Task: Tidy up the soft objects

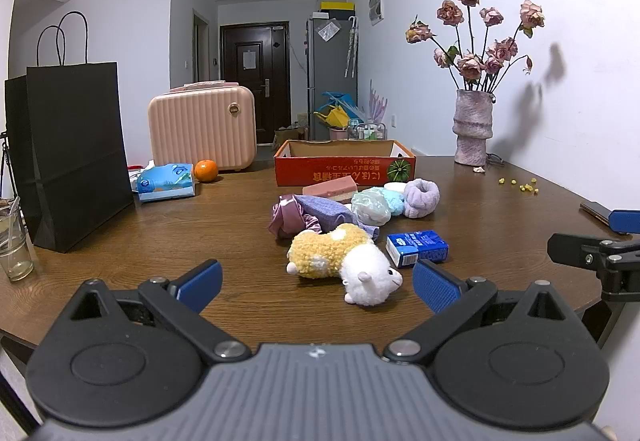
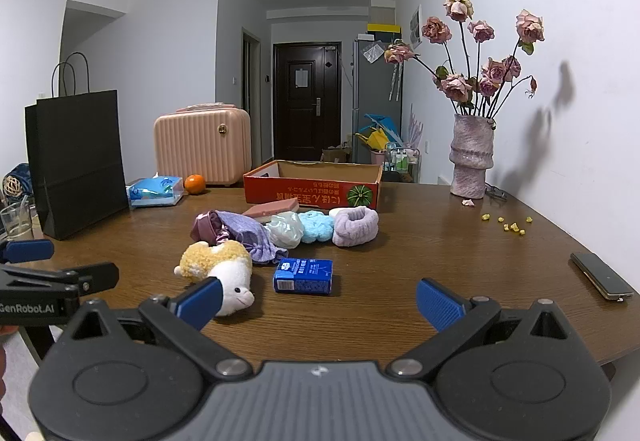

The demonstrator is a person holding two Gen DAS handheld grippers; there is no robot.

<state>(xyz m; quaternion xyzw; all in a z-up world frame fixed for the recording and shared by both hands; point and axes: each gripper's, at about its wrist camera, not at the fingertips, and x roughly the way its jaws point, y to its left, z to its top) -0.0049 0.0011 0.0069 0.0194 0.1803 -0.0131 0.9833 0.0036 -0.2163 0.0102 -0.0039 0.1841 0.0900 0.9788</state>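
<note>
A pile of soft things lies mid-table: a yellow-and-white plush sheep (image 1: 344, 265) (image 2: 222, 273), a purple cloth (image 1: 320, 215) (image 2: 248, 235), a pale green pouf (image 1: 372, 207) (image 2: 286, 229), a light blue fluffy piece (image 2: 316, 227), a lilac fluffy band (image 1: 422, 197) (image 2: 356, 227) and a pink sponge block (image 1: 330, 187) (image 2: 272, 209). Behind them stands an open red cardboard box (image 1: 344, 171) (image 2: 312, 193). A blue tissue pack (image 1: 418, 249) (image 2: 304, 276) lies near the sheep. My left gripper (image 1: 318, 287) is open just short of the sheep. My right gripper (image 2: 320, 303) is open before the tissue pack, holding nothing.
A black paper bag (image 1: 76, 157) (image 2: 80, 161), a pink case (image 1: 202, 127), a wet-wipe pack (image 1: 166, 183), an orange (image 1: 206, 171) and a glass (image 1: 14, 245) stand left. A vase of dried roses (image 1: 472, 129) (image 2: 472, 161) and a phone (image 2: 602, 275) are right.
</note>
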